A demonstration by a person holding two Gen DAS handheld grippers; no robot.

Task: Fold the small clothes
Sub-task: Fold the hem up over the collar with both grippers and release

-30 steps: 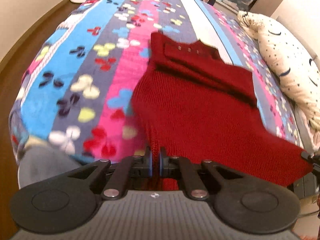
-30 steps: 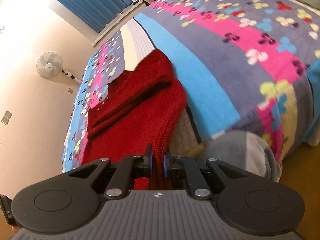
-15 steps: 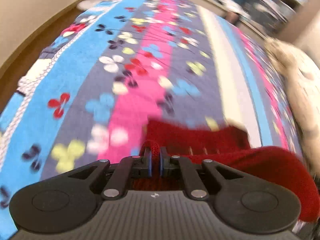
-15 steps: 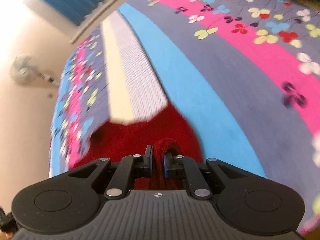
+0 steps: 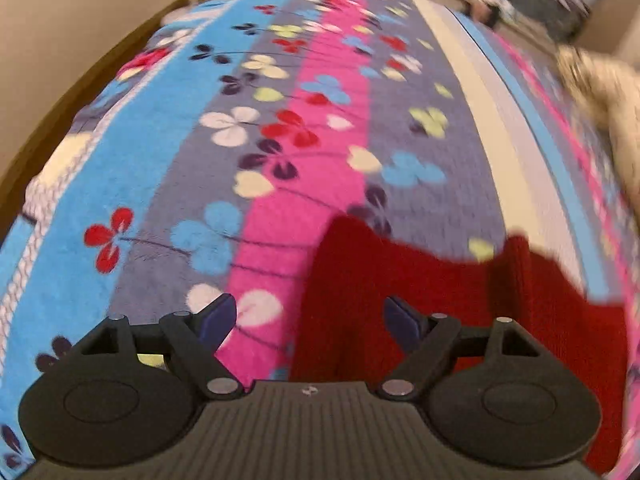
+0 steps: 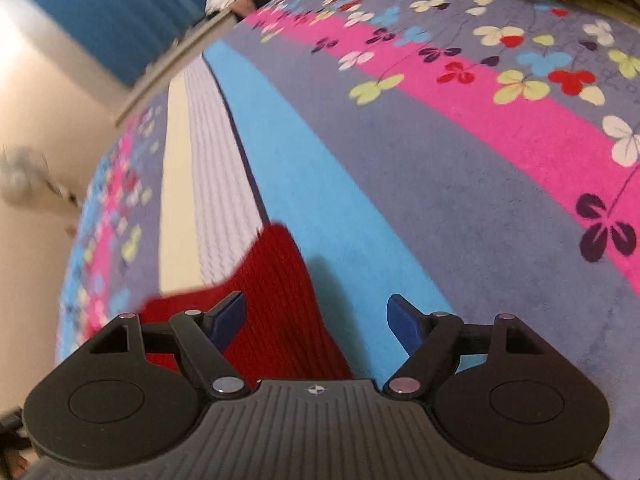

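Note:
A dark red knit garment (image 5: 400, 292) lies folded over on the flowered bedspread (image 5: 280, 128). My left gripper (image 5: 310, 322) hovers over the garment's left edge, its jaws opening wide, and the cloth lies loose below them with the blue pads (image 5: 218, 318) clear of it. In the right wrist view the same red knit (image 6: 280, 312) shows its right edge and a rounded corner. My right gripper (image 6: 316, 322) is also opening, its pads apart and off the cloth, which lies under the left finger.
The striped, flower-printed bedspread (image 6: 440, 160) stretches far ahead of both grippers. A cream pillow (image 5: 608, 112) lies at the right edge of the bed. Blue curtains (image 6: 104, 12) and a standing fan (image 6: 20, 172) are beyond the bed, and wooden floor (image 5: 60, 80) runs along its left side.
Both grippers carried the garment's near edge forward across the bed and folded it over. They were shut on the knit before. Now both have let go and stand wide apart.

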